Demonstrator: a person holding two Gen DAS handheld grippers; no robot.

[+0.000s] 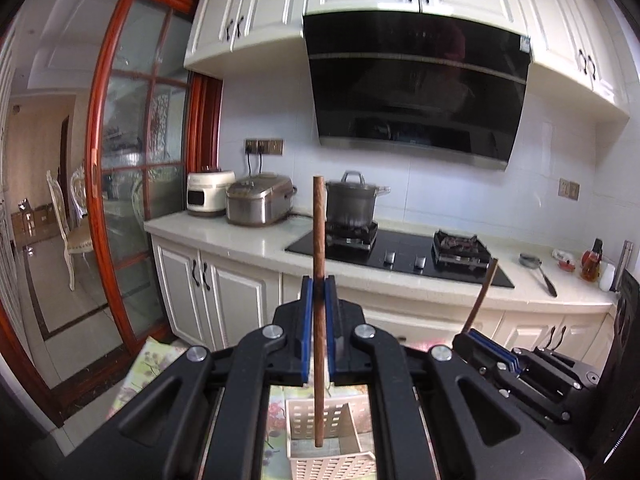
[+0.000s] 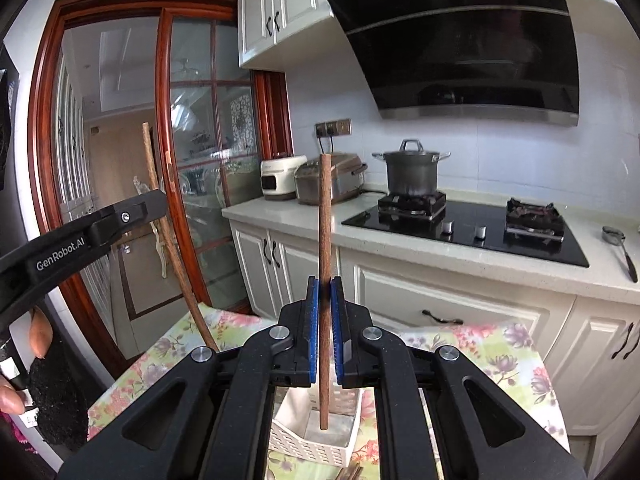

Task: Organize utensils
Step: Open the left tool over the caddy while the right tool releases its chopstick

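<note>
**Two chopsticks held upright over the utensil basket**

The left gripper (image 1: 319, 280) is clamping its blue pads narrowly on a brown wooden chopstick (image 1: 319, 248), which is standing almost vertical, its long axis running straight up and down. The lower end is hanging just above or inside the cream slotted basket (image 1: 304, 420) below; whether it is touching the basket floor cannot be told. The upper end is pointing toward the wall cabinets.

The right gripper (image 2: 325, 280) is pinching a second chopstick (image 2: 325, 240) the same way: near-vertical, lower end hanging over the white basket (image 2: 296, 440), upper end pointing at the ceiling. In the left wrist view this second chopstick is appearing at the right, leaning slightly. In the right wrist view the left gripper's arm is showing at the left edge, bearing the readable marking "GenRobot.AI", with fingertips of a hand (image 2: 10, 394) at the frame's edge.

The basket is sitting on a floral tablecloth (image 2: 500, 352).

Farther off, a pale countertop (image 2: 312, 216) is carrying a black gas hob (image 2: 472, 220) with a lidded steel pot (image 2: 412, 172) on its left burner, two rice cookers and a ladle (image 2: 620, 244). A black range hood (image 2: 472, 40) is hanging above. Any labels on the appliances are too small to read.
</note>
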